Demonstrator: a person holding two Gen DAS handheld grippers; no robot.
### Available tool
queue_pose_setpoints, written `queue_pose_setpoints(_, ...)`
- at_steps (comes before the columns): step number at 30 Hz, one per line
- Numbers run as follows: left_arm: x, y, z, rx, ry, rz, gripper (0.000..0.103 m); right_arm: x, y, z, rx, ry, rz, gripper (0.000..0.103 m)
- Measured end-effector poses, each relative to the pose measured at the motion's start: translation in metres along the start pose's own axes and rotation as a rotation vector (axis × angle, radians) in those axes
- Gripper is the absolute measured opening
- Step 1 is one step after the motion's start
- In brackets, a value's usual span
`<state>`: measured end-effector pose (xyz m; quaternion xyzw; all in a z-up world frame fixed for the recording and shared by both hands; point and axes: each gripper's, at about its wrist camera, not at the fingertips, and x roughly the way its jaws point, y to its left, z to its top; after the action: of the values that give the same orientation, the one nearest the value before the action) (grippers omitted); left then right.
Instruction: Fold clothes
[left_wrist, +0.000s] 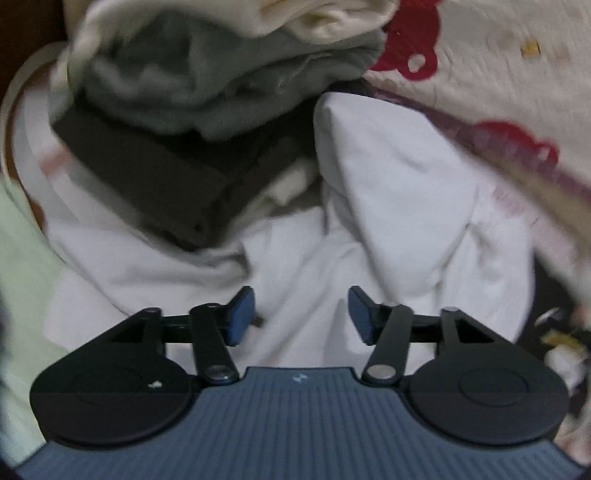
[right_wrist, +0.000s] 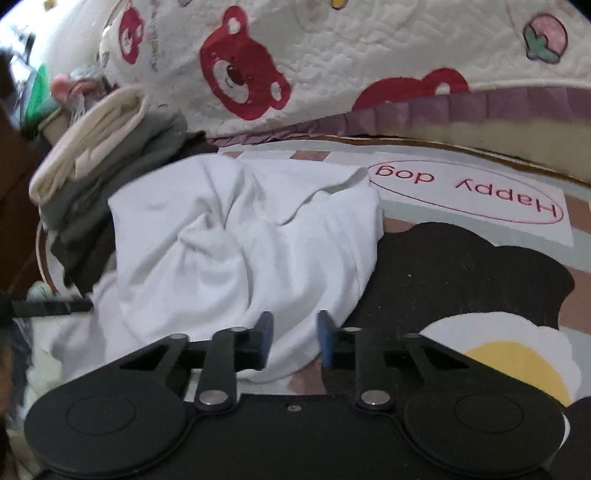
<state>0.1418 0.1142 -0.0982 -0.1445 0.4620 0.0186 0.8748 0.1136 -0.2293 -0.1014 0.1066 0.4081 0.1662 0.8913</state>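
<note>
A crumpled white garment (left_wrist: 388, 206) (right_wrist: 229, 251) lies on a printed mat. My left gripper (left_wrist: 301, 317) hangs low over its middle, jaws apart, with only loose white cloth showing in the wide gap between the blue pads (left_wrist: 242, 317). My right gripper (right_wrist: 295, 339) sits at the garment's near edge. Its jaws stand narrower, the hem lies in the gap, and the pads (right_wrist: 266, 339) do not visibly press on it. A stack of folded clothes (left_wrist: 207, 88) (right_wrist: 110, 155), cream on grey on dark brown, rests just behind the garment on the left.
A quilt with red bears (right_wrist: 332, 55) (left_wrist: 498, 74) hangs off a bed edge behind. The mat (right_wrist: 465, 195) reads "Happy dog" and has a black shape (right_wrist: 461, 273) to the right. A white curved rim (left_wrist: 33, 122) runs under the stack.
</note>
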Motion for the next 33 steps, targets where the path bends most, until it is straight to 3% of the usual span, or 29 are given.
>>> queue_pose_setpoints(1,0.003,0.001,-0.002,-0.019,0.018,-0.022,0.061,0.004,-0.001,-0.001,0.025,0.005,-0.018,0.028)
queue_pose_setpoints(3,0.009,0.001,-0.005,-0.027,0.036,-0.026,0.061,0.013,-0.011,0.002,0.142,0.026,-0.014,0.048)
queue_pose_setpoints(4,0.011,-0.001,-0.008,-0.014,0.035,-0.001,0.061,0.017,-0.018,0.004,0.208,0.039,-0.005,0.064)
queue_pose_setpoints(5,0.014,-0.004,-0.010,-0.001,0.035,0.023,0.061,0.021,-0.026,0.006,0.285,0.048,0.014,0.068)
queue_pose_setpoints(8,0.025,-0.005,-0.014,0.007,0.042,0.055,0.068,0.035,-0.045,0.007,0.499,0.058,0.097,0.072)
queue_pose_setpoints(9,0.029,-0.005,-0.016,0.011,0.047,0.055,0.065,0.038,-0.050,0.008,0.559,0.054,0.114,0.073)
queue_pose_setpoints(10,0.034,-0.005,-0.017,0.029,0.052,0.046,0.057,0.041,-0.052,0.008,0.606,0.043,0.118,0.076)
queue_pose_setpoints(11,0.036,-0.006,-0.018,0.052,0.052,0.043,0.036,0.043,-0.054,0.008,0.641,0.032,0.116,0.081)
queue_pose_setpoints(12,0.038,-0.007,-0.020,0.070,0.051,0.038,0.027,0.048,-0.056,0.010,0.667,0.029,0.113,0.082)
queue_pose_setpoints(15,0.039,-0.009,-0.018,0.077,0.035,0.003,0.020,0.065,-0.057,0.021,0.664,0.026,0.054,0.082)
queue_pose_setpoints(19,0.045,0.002,-0.011,0.021,0.030,-0.088,0.020,0.081,-0.051,0.037,0.595,0.017,0.040,0.087)
queue_pose_setpoints(22,0.055,0.009,-0.008,-0.035,0.040,-0.150,0.020,0.092,-0.037,0.041,0.496,0.021,0.097,0.082)
queue_pose_setpoints(24,0.060,0.013,-0.009,-0.072,0.037,-0.182,0.020,0.102,-0.021,0.036,0.441,0.052,0.171,0.056)
queue_pose_setpoints(25,0.059,0.014,-0.008,-0.079,0.035,-0.203,0.020,0.106,-0.015,0.032,0.435,0.076,0.209,0.032)
queue_pose_setpoints(26,0.058,0.015,-0.009,-0.079,0.036,-0.236,0.020,0.110,-0.010,0.026,0.462,0.096,0.245,0.025)
queue_pose_setpoints(30,0.051,0.014,-0.009,-0.105,0.045,-0.411,0.019,0.103,-0.002,0.007,0.568,0.105,0.365,0.020)
queue_pose_setpoints(33,0.036,0.004,-0.011,-0.056,0.033,-0.466,0.019,0.084,0.000,0.004,0.582,0.110,0.447,0.019)
